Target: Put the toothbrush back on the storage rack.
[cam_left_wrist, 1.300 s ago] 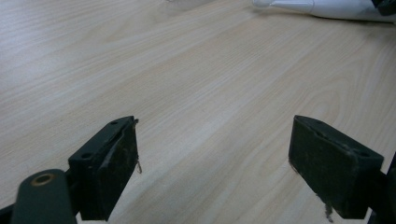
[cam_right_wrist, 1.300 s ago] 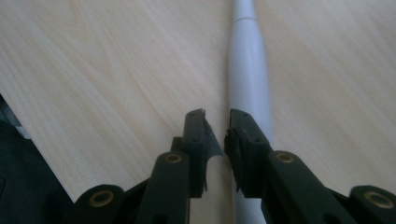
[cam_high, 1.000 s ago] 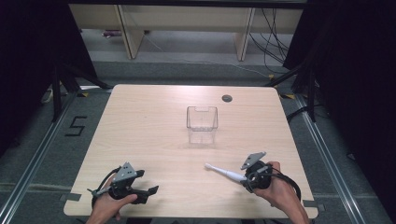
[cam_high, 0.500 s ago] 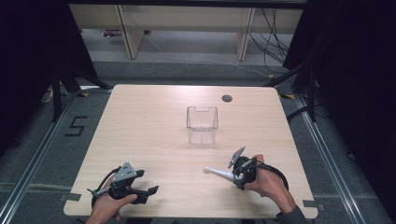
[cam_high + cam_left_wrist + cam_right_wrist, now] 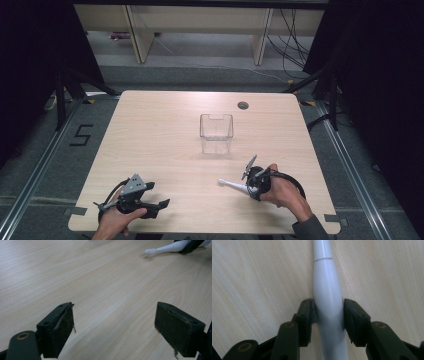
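Observation:
A white electric toothbrush (image 5: 231, 185) lies near the table's front right, its head pointing left. My right gripper (image 5: 251, 188) is shut on its thick handle (image 5: 328, 300), with a jaw pressed on each side. The brush head (image 5: 150, 251) and part of the neck also appear at the top right of the left gripper view. A clear plastic box (image 5: 216, 133) stands empty at the table's middle. My left gripper (image 5: 162, 205) rests at the front left, open, with bare wood between its fingers (image 5: 58, 327).
The light wooden table (image 5: 150, 140) has a small round dark hole (image 5: 243, 105) at the back right. Dark floor and metal rails surround it. Shelving stands beyond the far edge.
My right gripper has moved left and turned with the toothbrush, whose head now sits farther left. The left gripper has stayed where it was.

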A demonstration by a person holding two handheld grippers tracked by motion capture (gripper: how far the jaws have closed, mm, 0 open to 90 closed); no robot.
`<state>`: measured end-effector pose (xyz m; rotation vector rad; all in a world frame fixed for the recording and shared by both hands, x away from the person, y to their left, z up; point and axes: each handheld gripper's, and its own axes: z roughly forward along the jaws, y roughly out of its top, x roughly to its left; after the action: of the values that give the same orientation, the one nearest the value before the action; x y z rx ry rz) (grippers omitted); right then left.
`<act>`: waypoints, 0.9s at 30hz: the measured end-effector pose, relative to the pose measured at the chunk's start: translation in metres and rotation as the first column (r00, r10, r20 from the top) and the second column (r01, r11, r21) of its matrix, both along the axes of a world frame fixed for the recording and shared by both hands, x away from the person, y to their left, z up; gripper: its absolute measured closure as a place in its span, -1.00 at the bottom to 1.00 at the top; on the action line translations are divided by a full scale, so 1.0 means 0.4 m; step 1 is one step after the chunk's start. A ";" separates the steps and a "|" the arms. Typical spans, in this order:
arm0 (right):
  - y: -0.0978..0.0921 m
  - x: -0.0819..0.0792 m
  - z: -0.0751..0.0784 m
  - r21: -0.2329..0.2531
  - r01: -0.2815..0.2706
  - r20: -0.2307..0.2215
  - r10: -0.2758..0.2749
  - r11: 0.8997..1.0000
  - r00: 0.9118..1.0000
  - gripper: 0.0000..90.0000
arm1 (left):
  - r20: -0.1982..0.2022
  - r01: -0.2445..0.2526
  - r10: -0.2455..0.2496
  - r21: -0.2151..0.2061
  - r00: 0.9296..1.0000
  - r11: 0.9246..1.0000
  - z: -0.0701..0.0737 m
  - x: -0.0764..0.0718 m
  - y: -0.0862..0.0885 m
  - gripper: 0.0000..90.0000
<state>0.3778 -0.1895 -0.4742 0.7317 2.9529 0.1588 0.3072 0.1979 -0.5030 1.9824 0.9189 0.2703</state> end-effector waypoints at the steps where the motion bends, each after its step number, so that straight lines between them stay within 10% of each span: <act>1: 0.000 0.000 0.000 0.000 0.000 0.000 0.000 1.000 1.000 0.40 | 0.000 0.000 0.000 0.000 1.000 1.000 0.000 0.000 0.000 -0.66; 27: 0.013 0.030 -0.001 -0.062 -0.028 -0.069 0.024 0.998 0.997 0.49 | -0.004 0.009 -0.009 0.003 1.000 1.000 0.000 0.001 0.000 -0.66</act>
<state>0.3898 -0.1844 -0.4747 0.7049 3.0171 0.0441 0.3074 0.1980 -0.5029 1.9902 0.9127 0.2628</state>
